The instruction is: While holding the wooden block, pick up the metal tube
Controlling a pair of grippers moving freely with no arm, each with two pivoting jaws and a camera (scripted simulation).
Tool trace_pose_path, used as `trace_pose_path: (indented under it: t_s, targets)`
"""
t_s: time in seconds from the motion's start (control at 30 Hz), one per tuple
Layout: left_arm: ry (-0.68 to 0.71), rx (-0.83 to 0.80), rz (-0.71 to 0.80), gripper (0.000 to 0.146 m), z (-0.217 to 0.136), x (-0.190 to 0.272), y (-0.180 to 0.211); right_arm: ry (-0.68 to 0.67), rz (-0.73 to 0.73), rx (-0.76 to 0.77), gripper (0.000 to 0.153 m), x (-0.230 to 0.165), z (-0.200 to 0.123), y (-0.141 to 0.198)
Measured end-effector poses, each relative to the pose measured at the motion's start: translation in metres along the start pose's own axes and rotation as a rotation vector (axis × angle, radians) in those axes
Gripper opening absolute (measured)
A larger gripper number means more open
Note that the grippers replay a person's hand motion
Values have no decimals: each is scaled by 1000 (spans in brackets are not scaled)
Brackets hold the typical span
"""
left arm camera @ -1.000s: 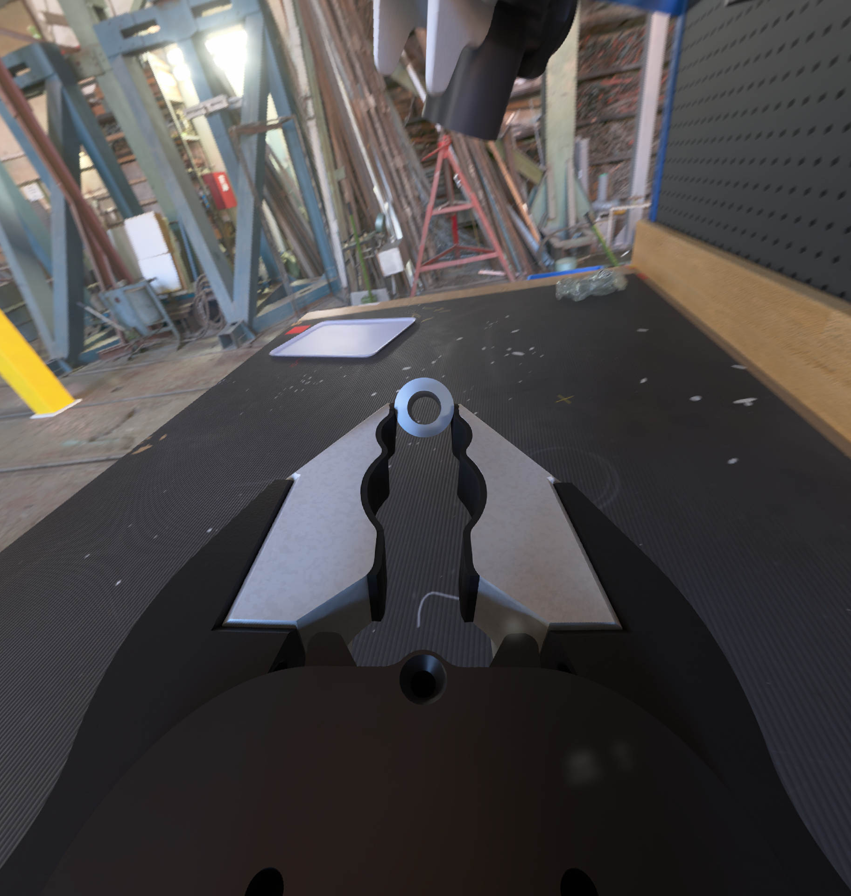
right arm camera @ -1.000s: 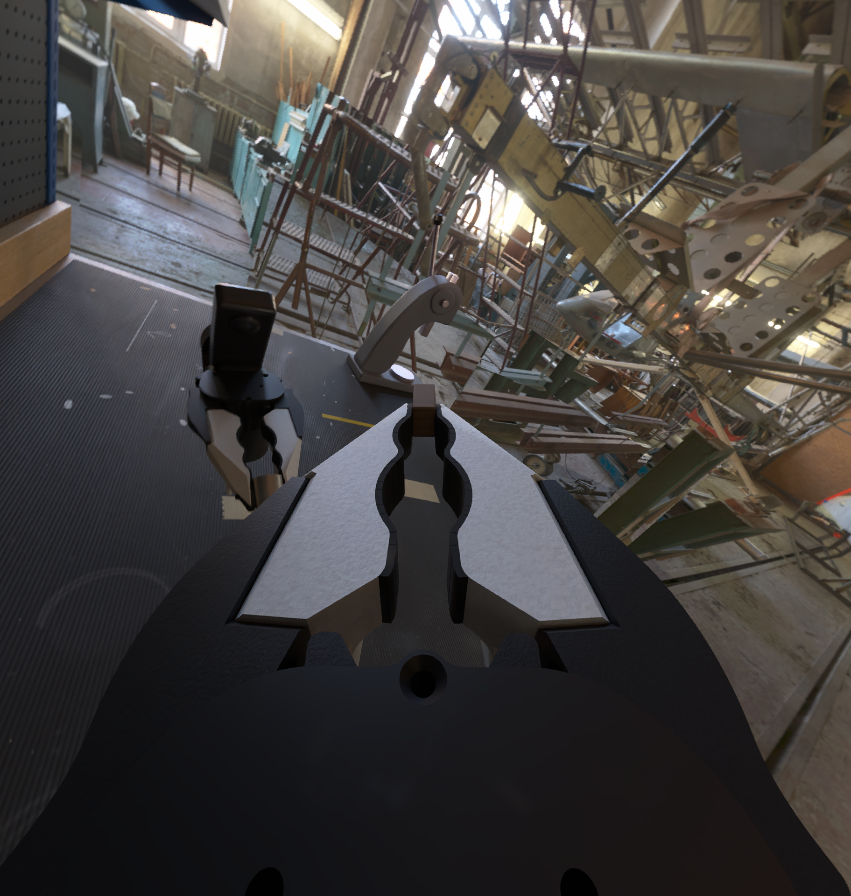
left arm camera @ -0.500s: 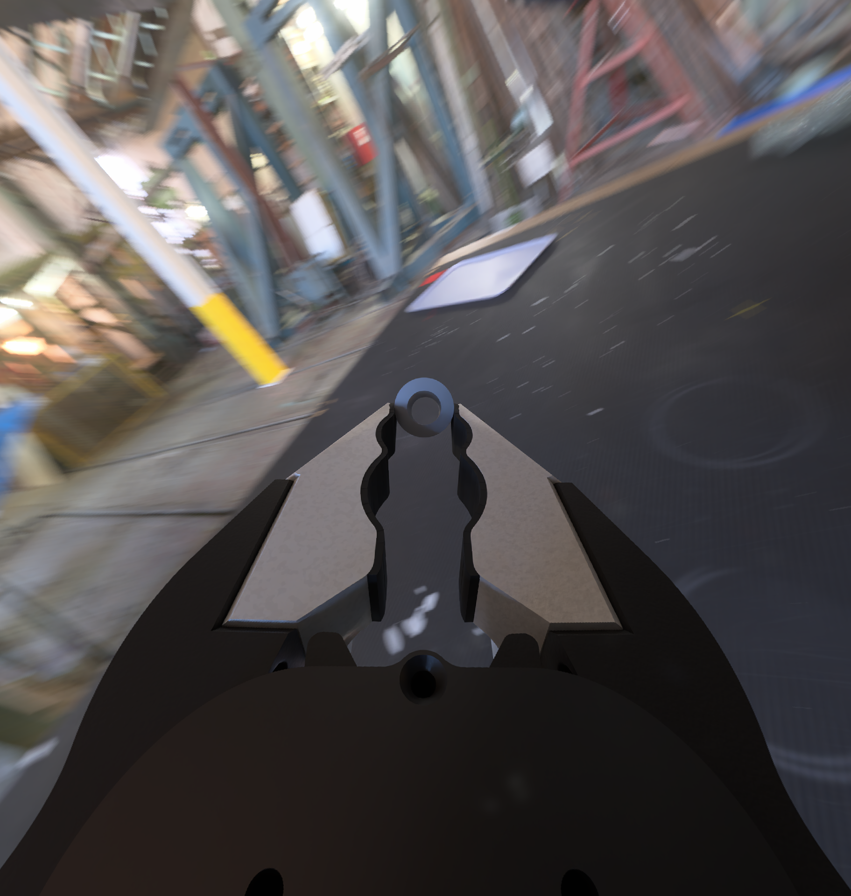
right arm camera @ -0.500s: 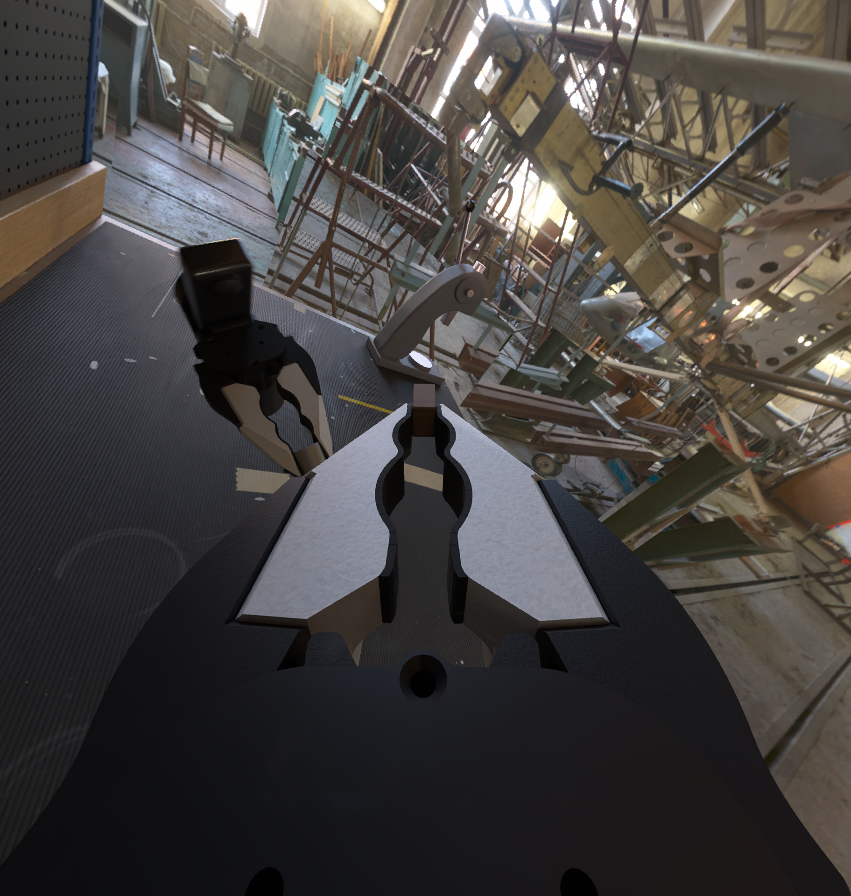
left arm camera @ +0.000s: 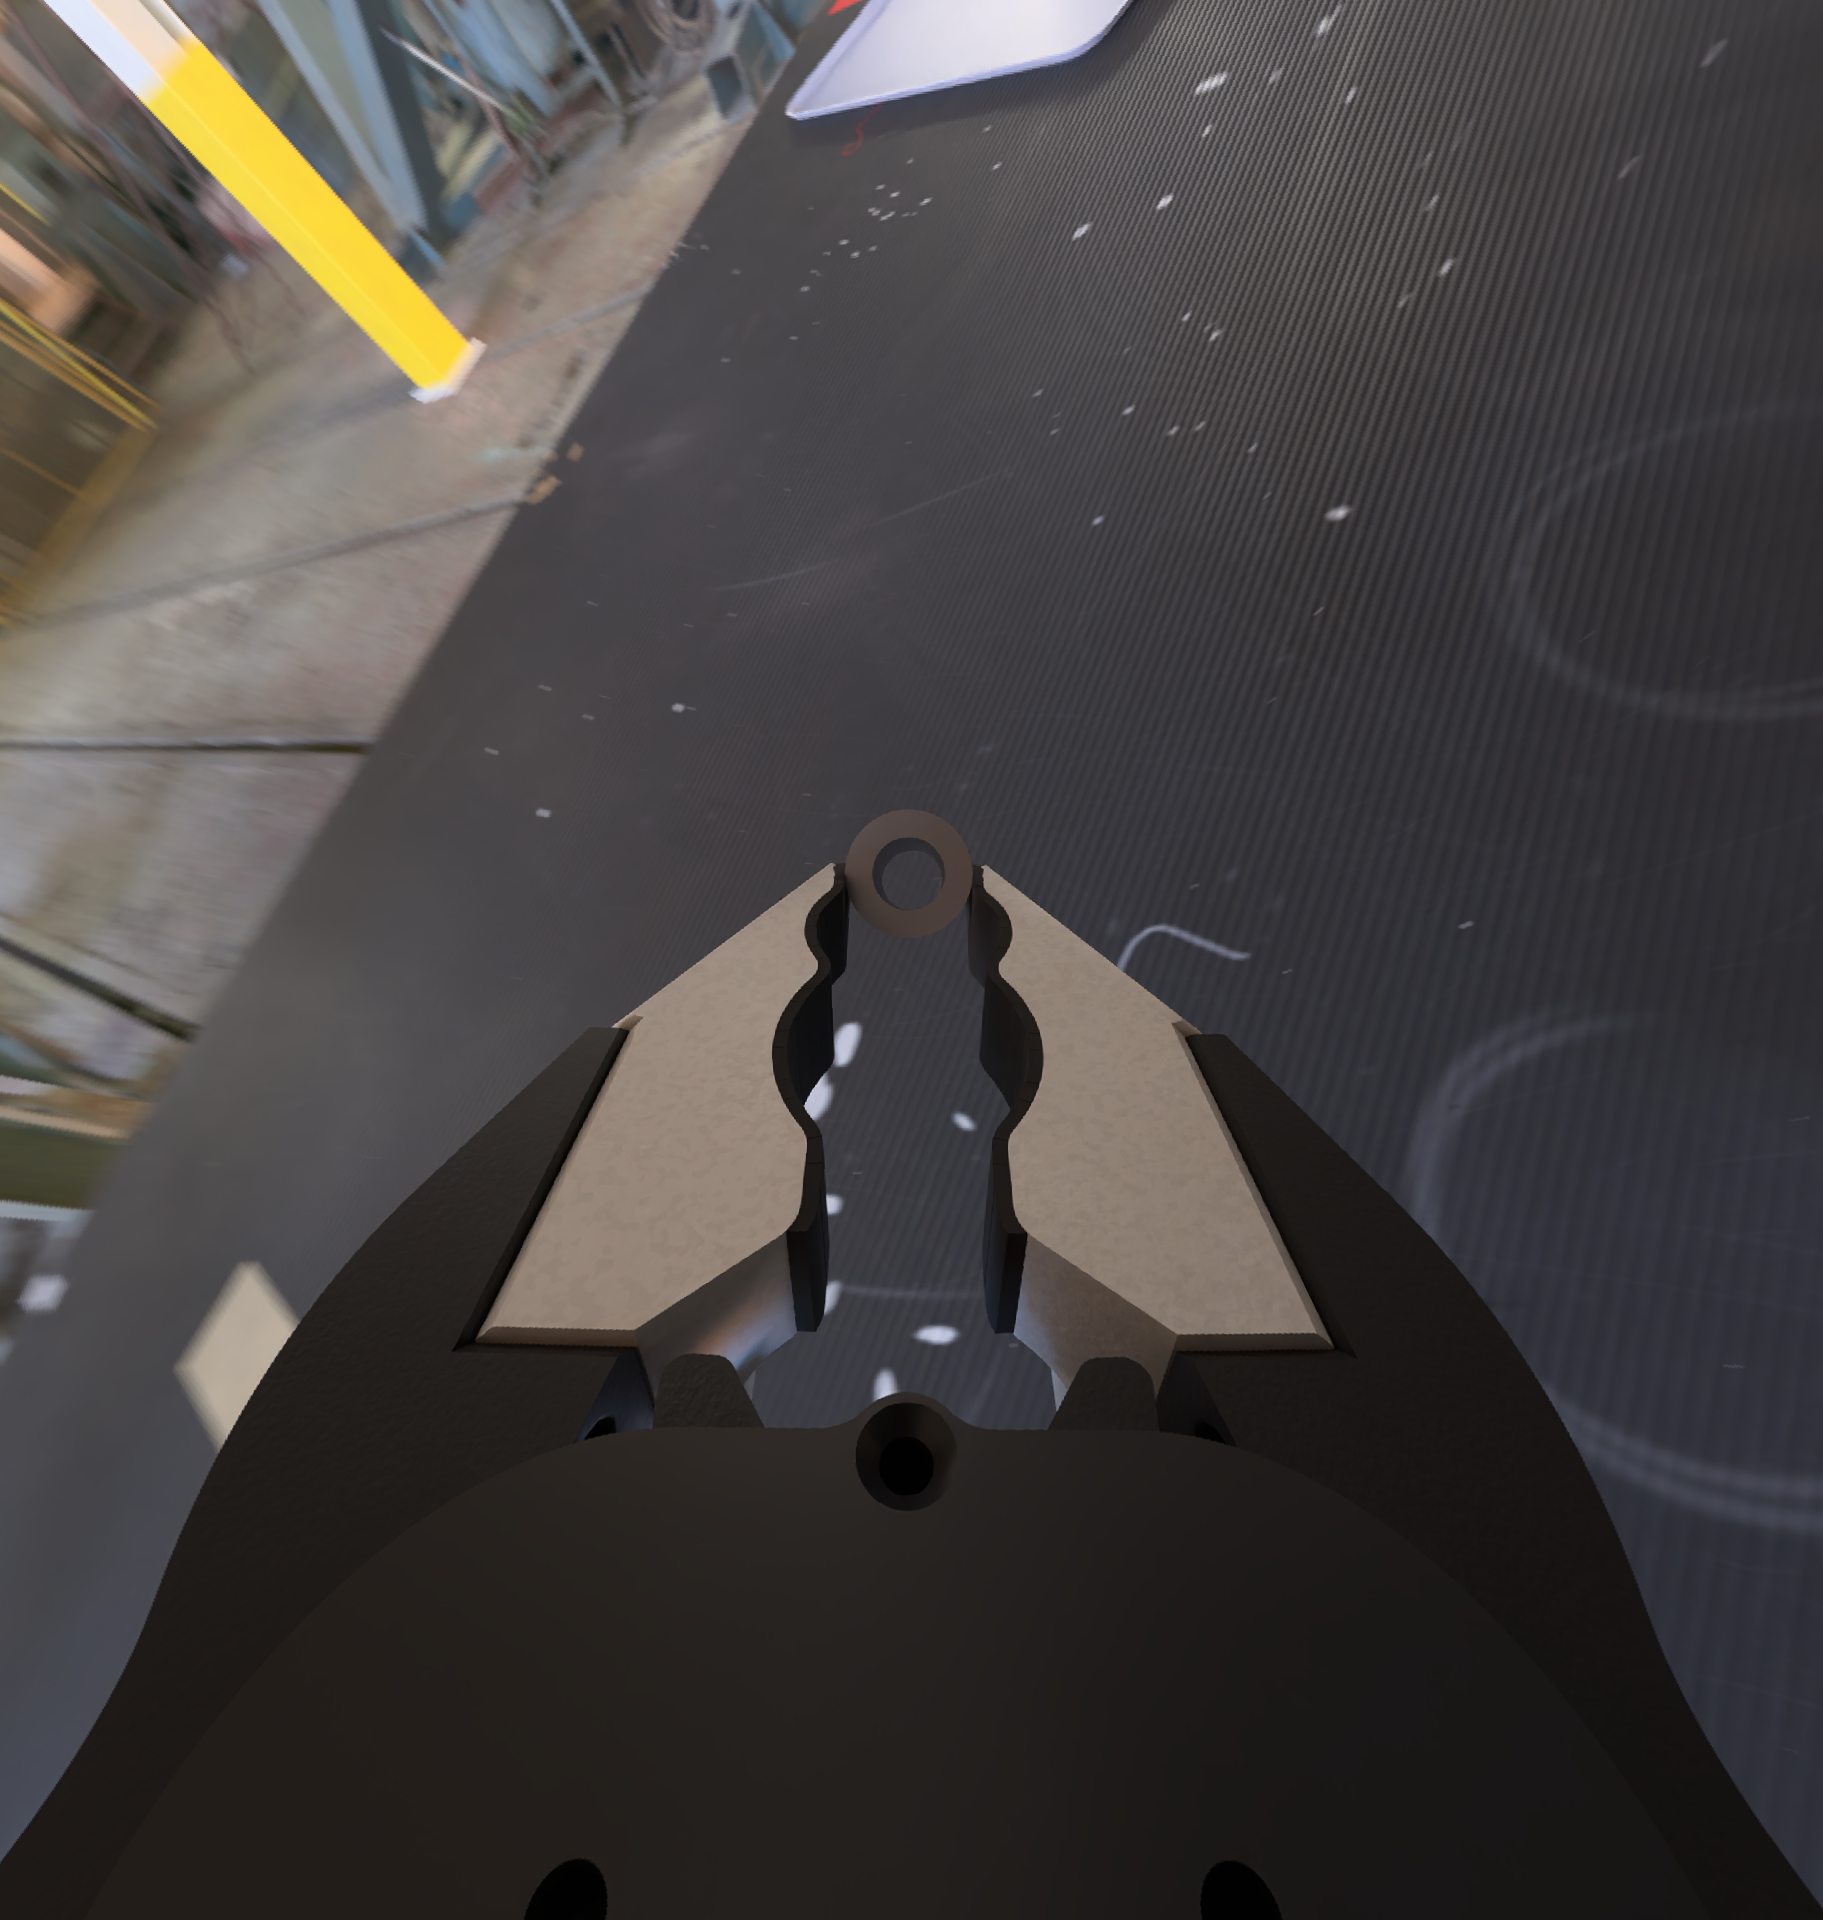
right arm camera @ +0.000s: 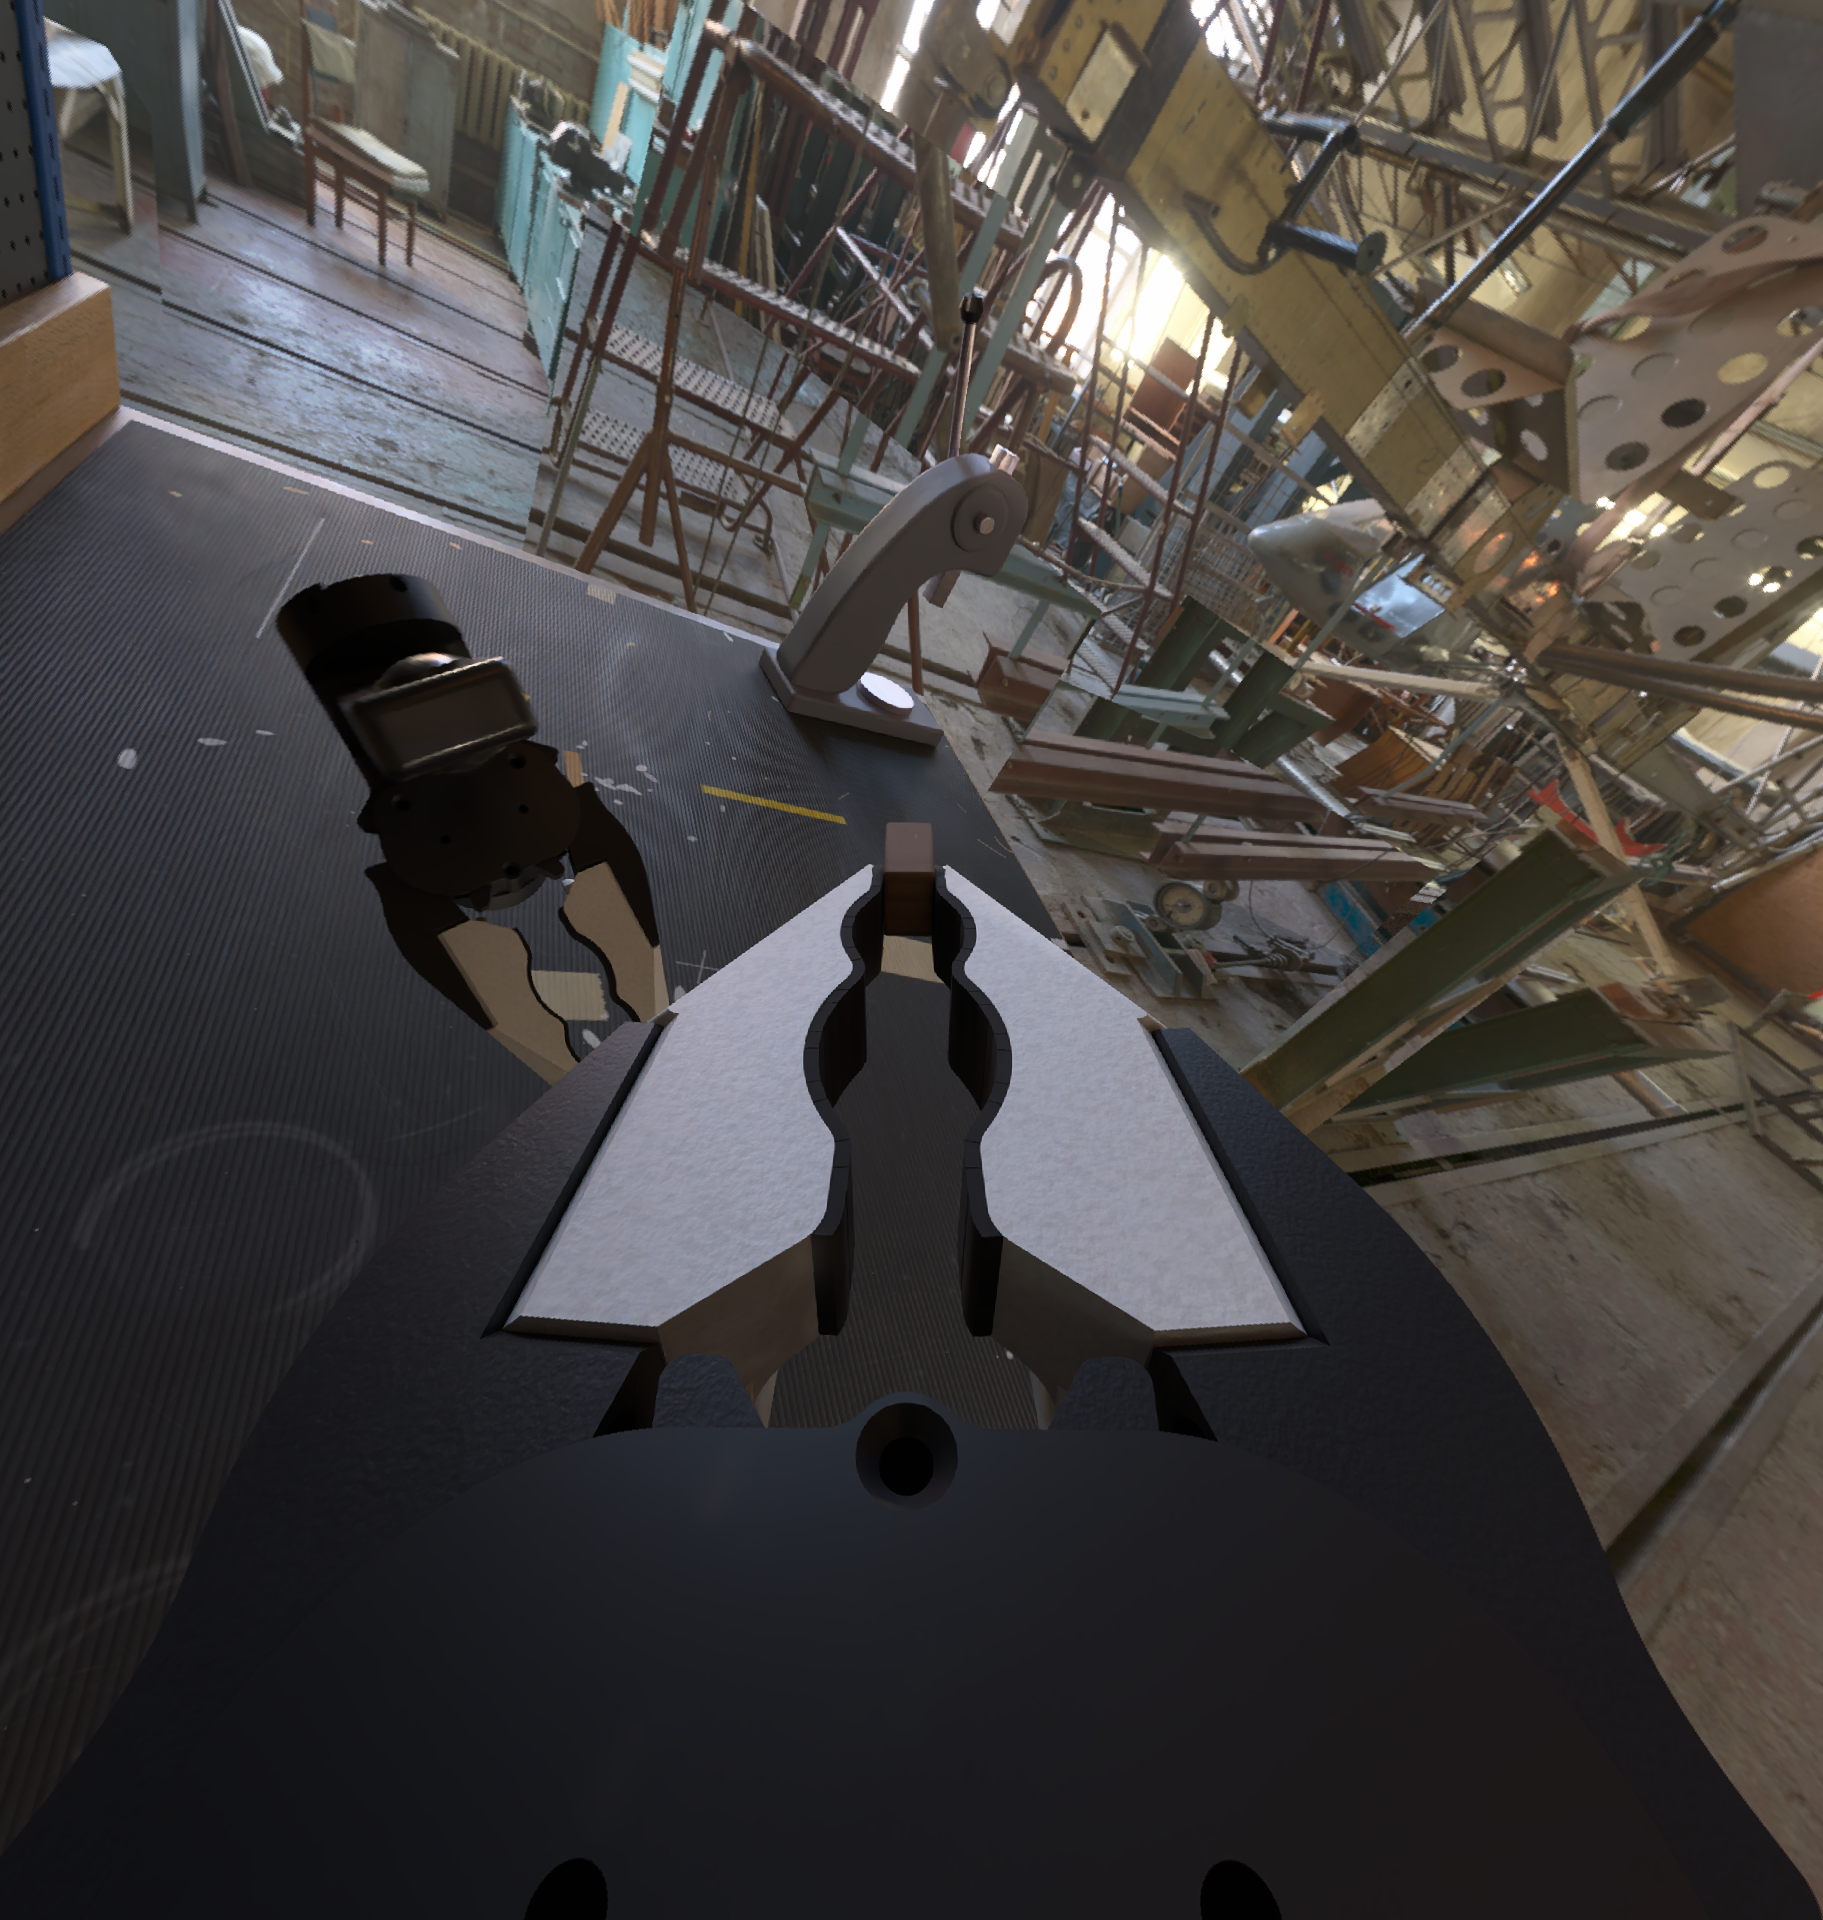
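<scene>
In the left wrist view my left gripper (left arm camera: 909,883) is shut on the metal tube (left arm camera: 909,876), which I see end-on as a grey ring between the fingertips, held above the dark mat (left arm camera: 1302,520). In the right wrist view my right gripper (right arm camera: 908,894) is shut on the wooden block (right arm camera: 908,881), a small brown block between the fingertips, also held above the mat. The left gripper also shows in the right wrist view (right arm camera: 585,1023), to the left of my right gripper, tilted downward; its tips are partly hidden behind my right gripper's body.
A flat white tray (left arm camera: 948,47) lies at the far end of the mat. A grey bracket-like stand (right arm camera: 886,613) sits near the mat's far edge. A wooden ledge (right arm camera: 24,364) and pegboard border the left side. A tan tape patch (left arm camera: 237,1351) lies by the mat's edge.
My left gripper has lifted the tube off the mat and tipped downward, swinging its view towards the mat. In the right wrist view it has tilted over. My right gripper has drifted slightly, block still held.
</scene>
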State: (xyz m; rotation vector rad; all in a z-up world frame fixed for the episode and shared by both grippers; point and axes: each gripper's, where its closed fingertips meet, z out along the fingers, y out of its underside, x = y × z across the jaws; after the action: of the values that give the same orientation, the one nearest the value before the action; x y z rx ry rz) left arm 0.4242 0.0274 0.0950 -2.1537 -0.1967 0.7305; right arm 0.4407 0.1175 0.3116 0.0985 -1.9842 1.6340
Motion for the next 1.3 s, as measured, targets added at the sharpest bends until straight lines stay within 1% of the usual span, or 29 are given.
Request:
trace_pose_path:
  t_s: [0.13, 0.2, 0.3, 0.4, 0.47, 0.5, 0.57, 0.63, 0.67, 0.77, 0.87, 1.07, 1.17, 1.3]
  targets:
    - [173, 76, -220, 22, -3, 7, -9, -1, 6, -7, 8, 1, 2, 3]
    - [220, 122, -297, 22, -6, 6, -14, 1, 6, -8, 8, 2, 2, 3]
    - [185, 133, -328, 22, -8, -4, -11, 2, 4, -4, 8, 2, 1, 3]
    - [52, 99, -296, 22, -8, -21, -2, 3, 4, 0, 8, 2, 1, 3]
    - [-121, 93, -235, 22, -12, -40, 1, 7, 2, 1, 7, 3, 1, 3]
    - [-251, 98, -169, 22, -19, -52, 0, 8, 1, 0, 7, 3, 1, 3]
    - [-522, 94, 39, 22, -38, -71, -5, 12, 2, -1, 8, 4, 2, 4]
    - [-694, 49, 233, 22, -51, -79, -11, 10, 4, -3, 8, 4, 3, 5]
    - [-745, 25, 308, 22, -53, -79, -12, 9, 3, -5, 8, 4, 4, 5]
    - [-791, -31, 424, 22, -48, -76, -11, 4, -1, -11, 8, 3, 6, 6]
    - [-870, -54, 523, 22, -56, -80, -13, 2, -13, -14, 8, 2, 8, 5]
    - [-1009, -58, 606, 22, -81, -90, -23, -5, -24, -16, 8, 0, 11, 5]
    - [-1019, -115, 667, 22, -79, -83, -22, -6, -30, -24, 8, 0, 12, 6]
    - [-973, -116, 815, 22, -62, -47, -29, -8, -34, -22, 8, 0, 12, 6]
